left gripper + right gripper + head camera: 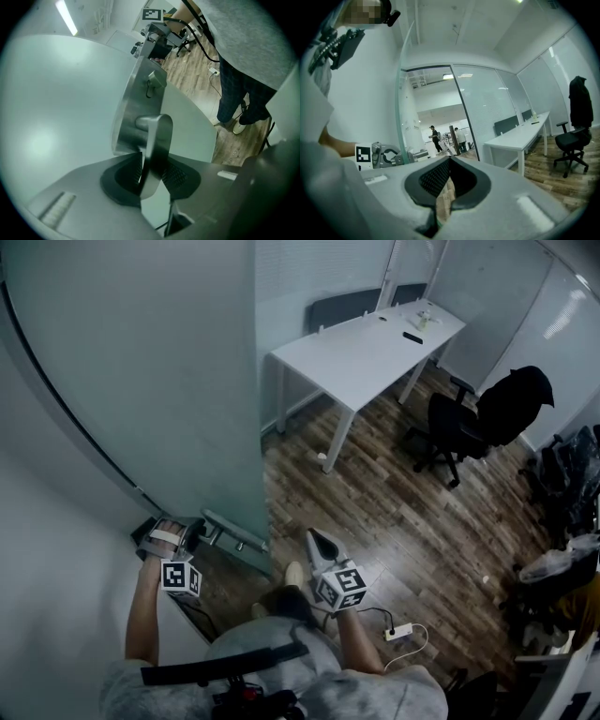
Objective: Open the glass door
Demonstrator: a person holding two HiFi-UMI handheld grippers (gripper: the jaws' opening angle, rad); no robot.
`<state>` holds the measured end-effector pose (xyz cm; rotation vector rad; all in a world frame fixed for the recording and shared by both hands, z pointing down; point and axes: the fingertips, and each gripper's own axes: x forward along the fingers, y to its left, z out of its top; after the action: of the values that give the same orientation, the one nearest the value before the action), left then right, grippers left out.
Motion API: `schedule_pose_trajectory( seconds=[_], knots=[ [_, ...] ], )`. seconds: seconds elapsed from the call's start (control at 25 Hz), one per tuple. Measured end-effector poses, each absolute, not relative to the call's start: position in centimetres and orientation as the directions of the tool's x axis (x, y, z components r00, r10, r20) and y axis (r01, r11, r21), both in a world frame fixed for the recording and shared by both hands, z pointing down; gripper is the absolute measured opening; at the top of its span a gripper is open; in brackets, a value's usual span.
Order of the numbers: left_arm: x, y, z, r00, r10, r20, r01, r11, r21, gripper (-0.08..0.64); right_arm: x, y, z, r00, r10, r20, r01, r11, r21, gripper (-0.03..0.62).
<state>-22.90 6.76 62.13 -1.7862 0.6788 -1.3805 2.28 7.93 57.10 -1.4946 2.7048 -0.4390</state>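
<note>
**Glass door [141,362] on my left, its lever handle [157,140] in the left hand-held gripper [151,176].**

The frosted pane fills the left of the head view, with its free edge standing over the wood floor [375,512]. I judge it heavy and stiff, slick on the glass and prone to chipping at the edge. So I'd move it only by the metal lever on its steel plate [133,103], gripping near the lever's free end. My left jaws appear clamped across that lever, though the wide-angle bend makes the contact hard to confirm. The right hand-held gripper [449,171] is closed on nothing and sits well apart from the table [366,352].
</note>
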Motion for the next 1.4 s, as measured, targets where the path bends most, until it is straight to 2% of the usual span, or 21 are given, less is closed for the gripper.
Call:
schedule_pose_trajectory(
  seconds=[0.68,1.16,1.4],
  knots=[
    [-24.3,9.1,62.4,0.29,-0.778,0.557,0.042,-0.571,-0.82,0.115,0.6,8.8,56.9,-0.553,-0.824,0.119,-0.822,0.517,-0.238,0.002],
    [-24.1,9.5,61.7,0.329,-0.79,0.518,-0.04,-0.56,-0.828,0.145,-0.4,10.5,57.2,-0.549,-0.826,0.128,-0.824,0.509,-0.248,0.002],
    [-24.1,9.3,62.4,0.358,-0.758,0.545,-0.037,-0.595,-0.803,0.261,-0.7,10.1,57.6,-0.537,-0.833,0.133,-0.832,0.496,-0.247,0.002]
  ],
)
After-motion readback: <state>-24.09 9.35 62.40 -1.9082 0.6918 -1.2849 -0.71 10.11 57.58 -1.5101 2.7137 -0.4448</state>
